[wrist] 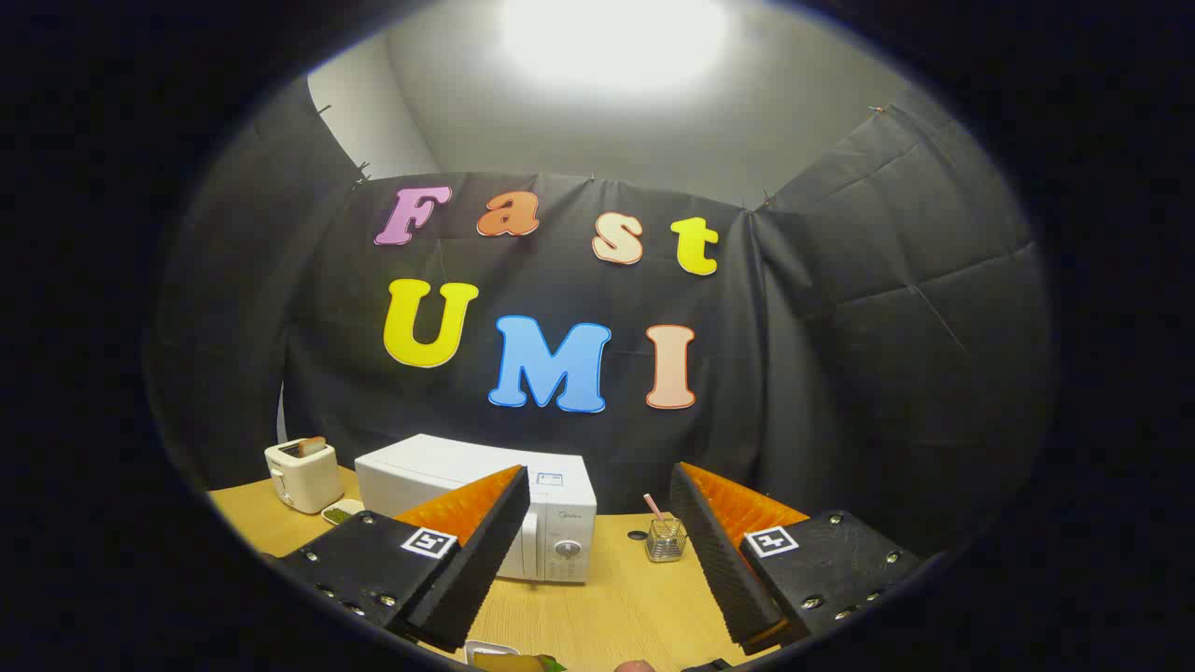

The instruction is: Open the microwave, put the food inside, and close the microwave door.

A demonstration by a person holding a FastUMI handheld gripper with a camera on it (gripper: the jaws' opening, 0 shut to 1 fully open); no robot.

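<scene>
Gripper (597,551) spread wide, 2 fingers gripping nothing. White microwave (485,499) lower centre-left on the wooden table (607,607), door closed, partly behind the left finger. Toaster (303,474) lower left, small dish (341,511) just beside it. Glass jar (666,539) with a straw between the fingers. Food (513,662) on a plate at bottom centre, mostly cut off.

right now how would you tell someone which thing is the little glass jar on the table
Start at the white microwave on the wooden table, its door shut. Beyond the open gripper, nearer its right finger, stands a small clear glass jar. Unlike the white toaster on the microwave's far side, it is see-through with a pink stick poking out.
</scene>
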